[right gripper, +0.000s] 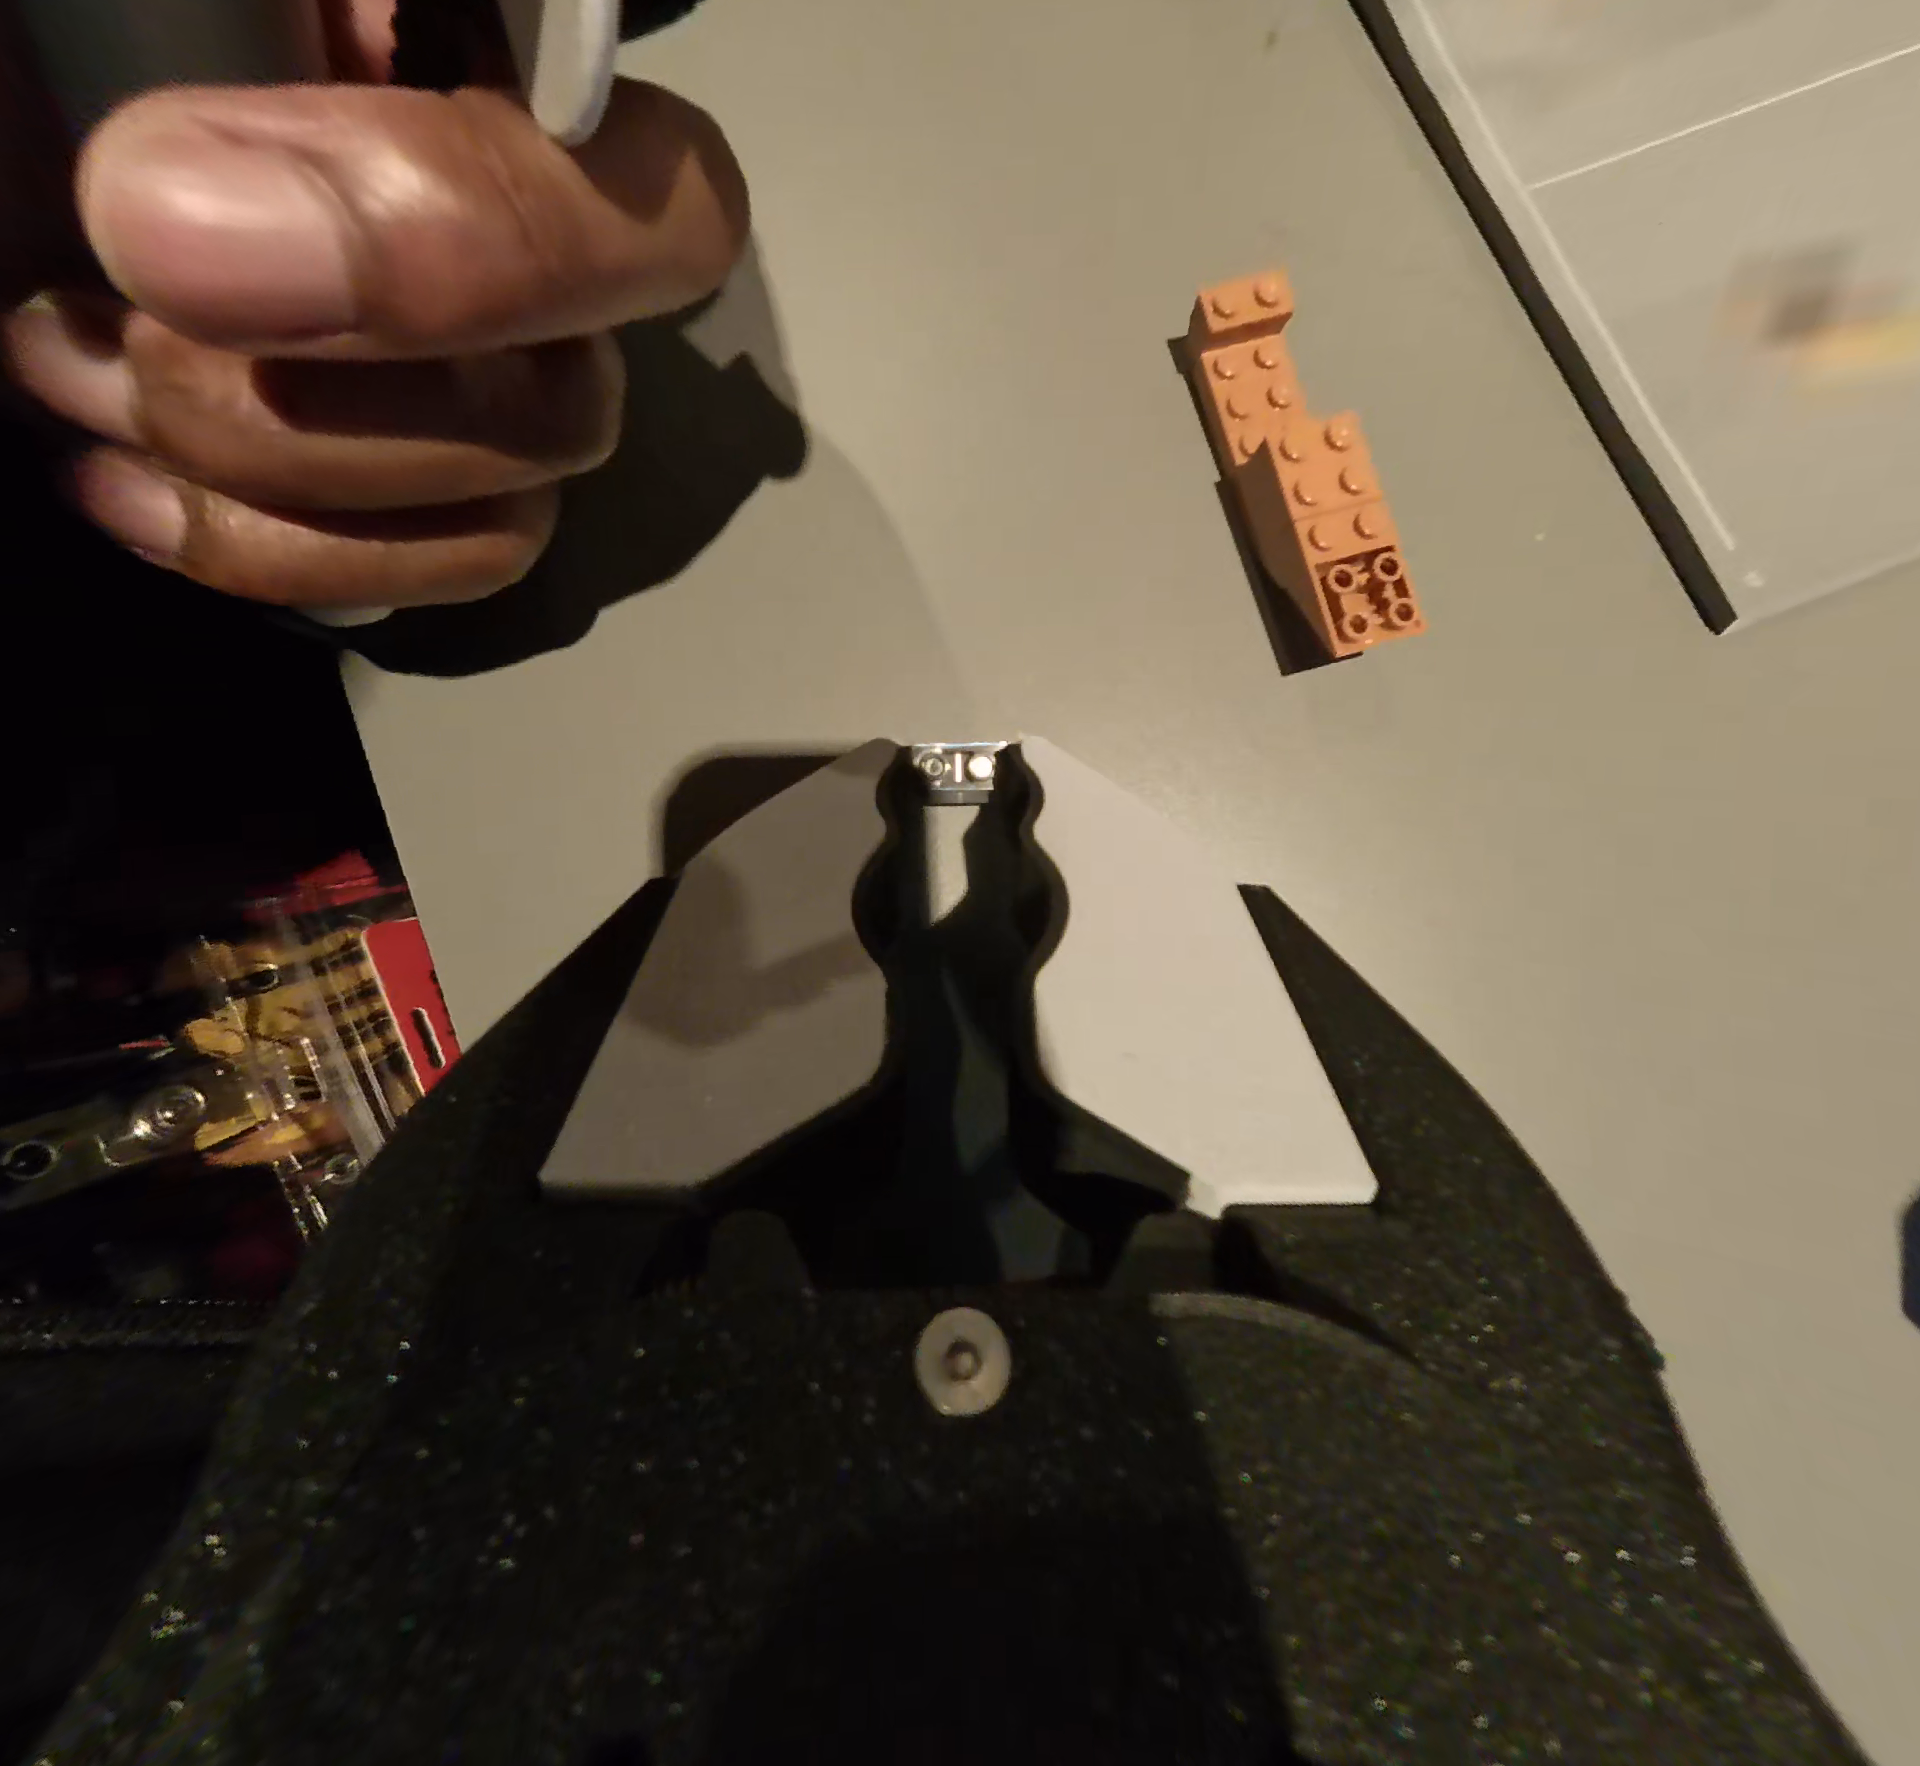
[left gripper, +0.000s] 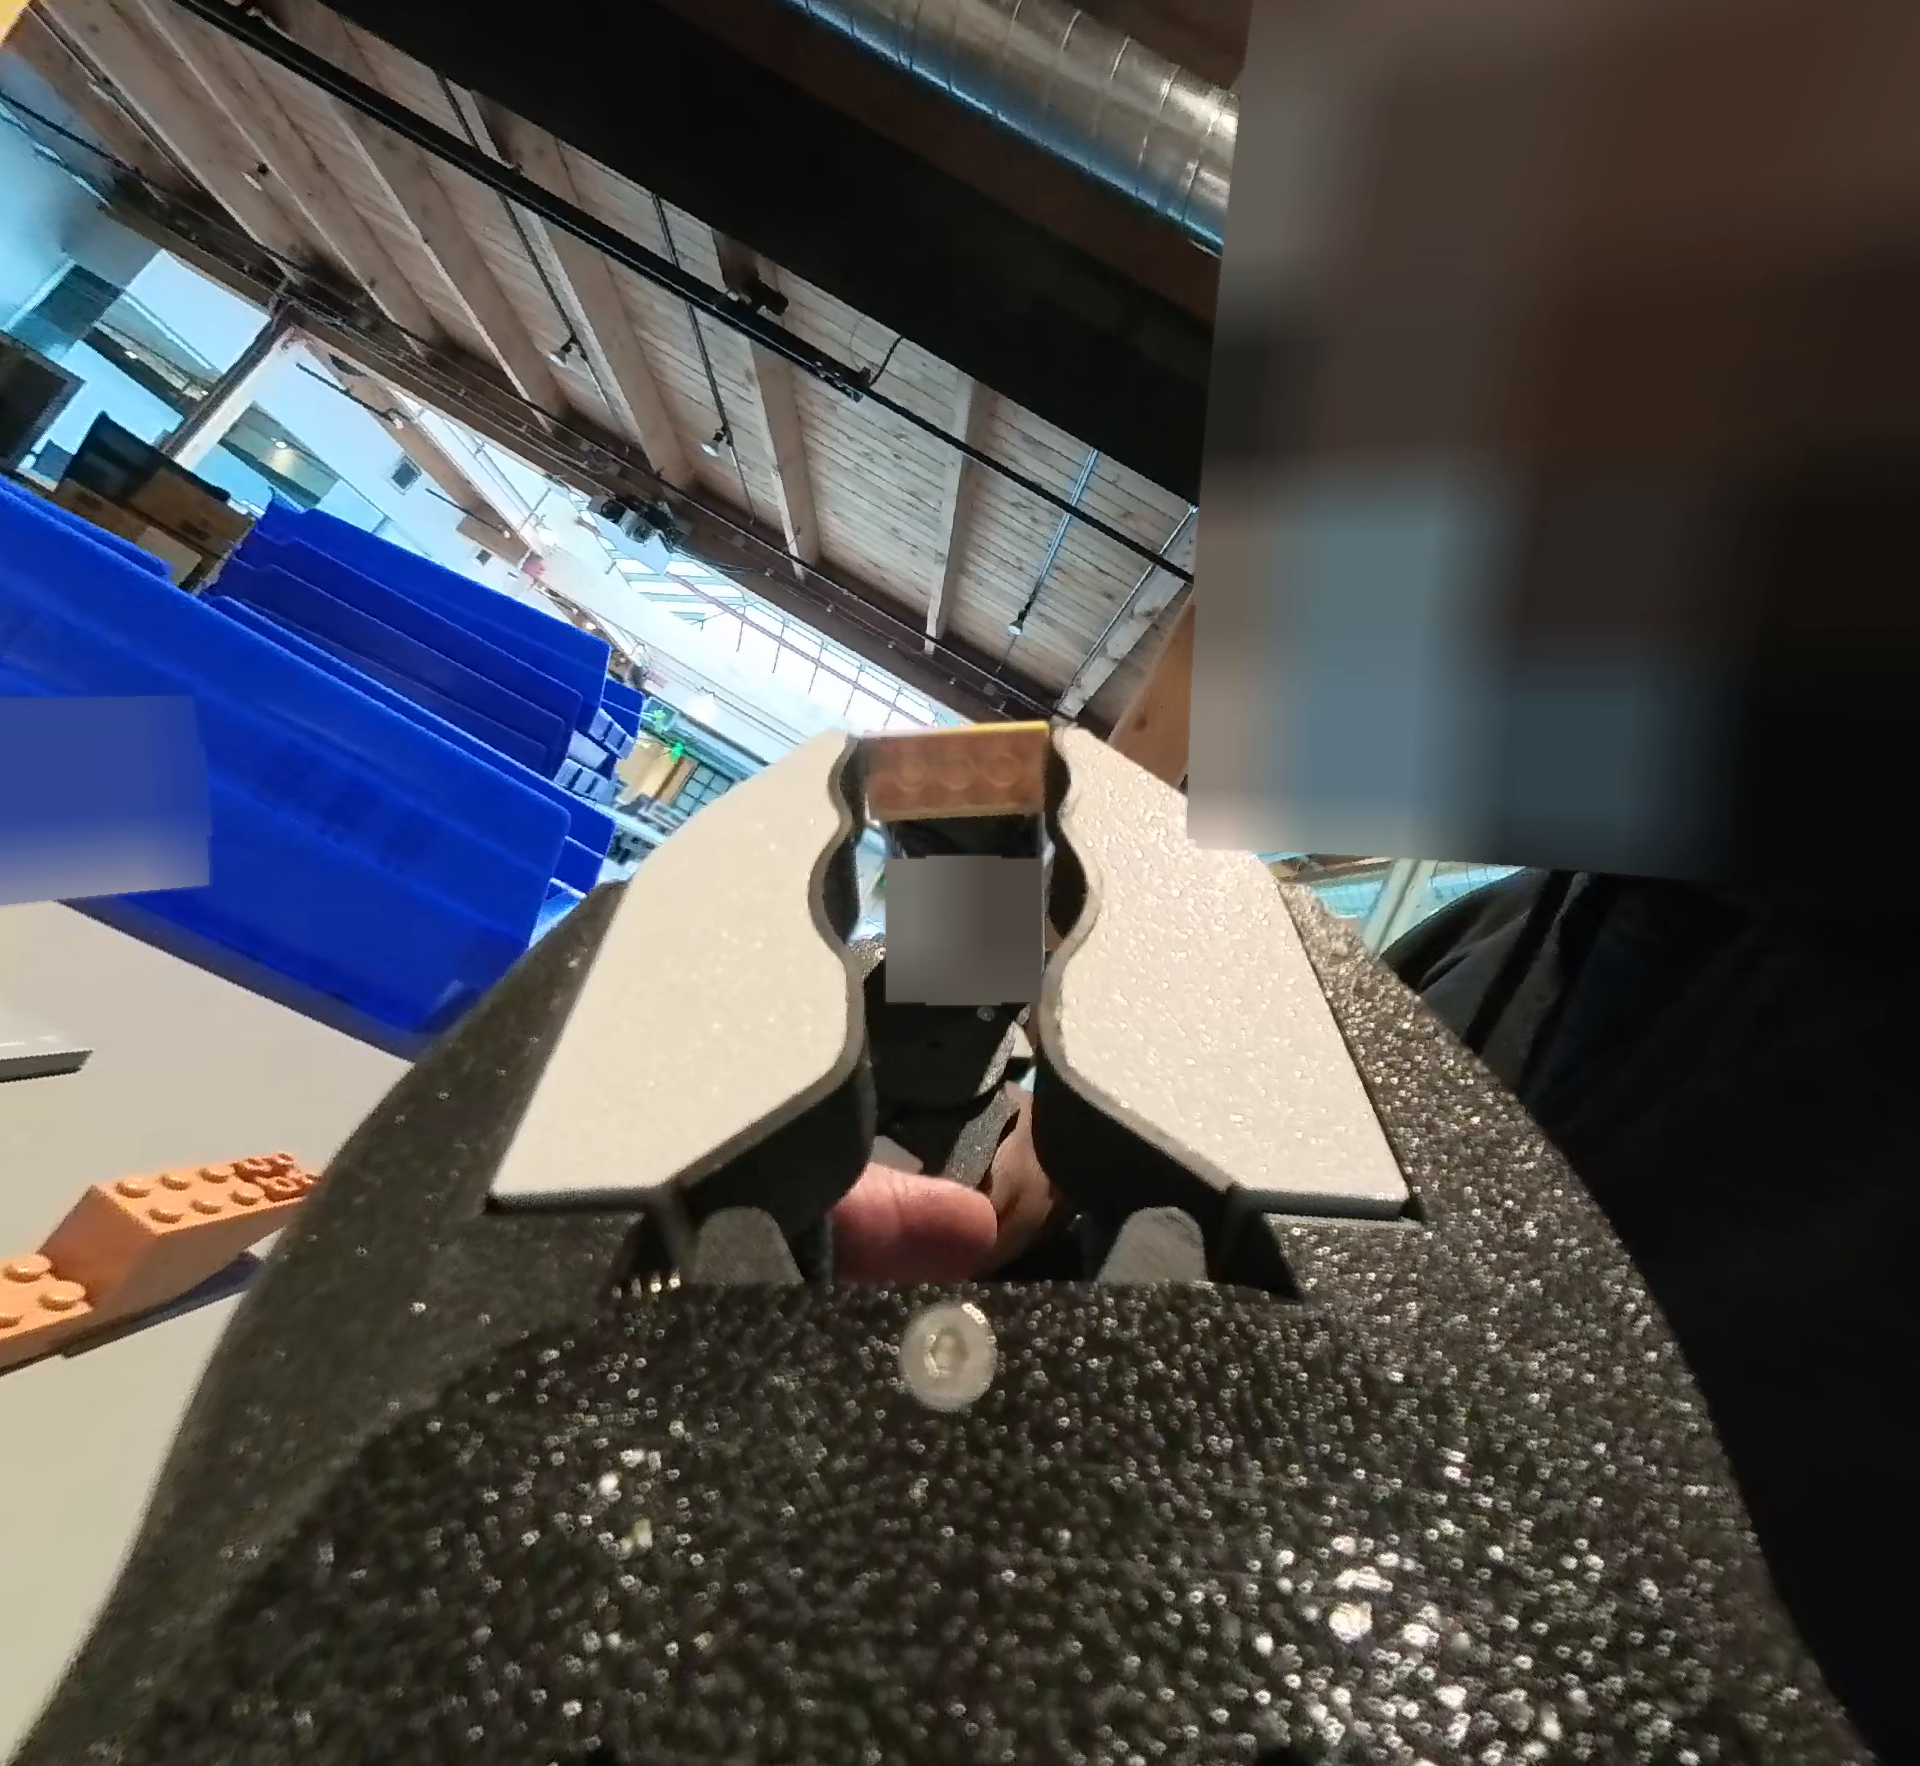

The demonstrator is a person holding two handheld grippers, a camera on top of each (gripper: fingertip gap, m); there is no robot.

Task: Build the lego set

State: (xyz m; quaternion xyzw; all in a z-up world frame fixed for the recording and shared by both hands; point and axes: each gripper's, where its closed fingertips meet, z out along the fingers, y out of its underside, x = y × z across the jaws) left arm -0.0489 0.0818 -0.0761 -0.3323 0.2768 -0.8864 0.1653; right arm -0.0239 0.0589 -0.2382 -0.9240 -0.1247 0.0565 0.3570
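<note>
My left gripper (left gripper: 954, 773) is shut on a thin tan plate (left gripper: 956, 769) with a row of studs, held up in the air and tilted toward the ceiling. My right gripper (right gripper: 956, 774) is shut on a small grey plate (right gripper: 954, 771), held above the grey table (right gripper: 1039, 158). An orange brick assembly (right gripper: 1304, 469) lies on the table to the upper right of the right gripper, well apart from it. It also shows in the left wrist view (left gripper: 156, 1228) at the lower left. A hand (right gripper: 395, 334) grips the other gripper's handle at the upper left of the right wrist view.
Blue plastic bins (left gripper: 343, 760) stand at the back left of the table. A clear tray with a black edge (right gripper: 1621, 210) lies at the upper right. A red packet and clear bag (right gripper: 301, 1020) sit at the left, off the table's edge.
</note>
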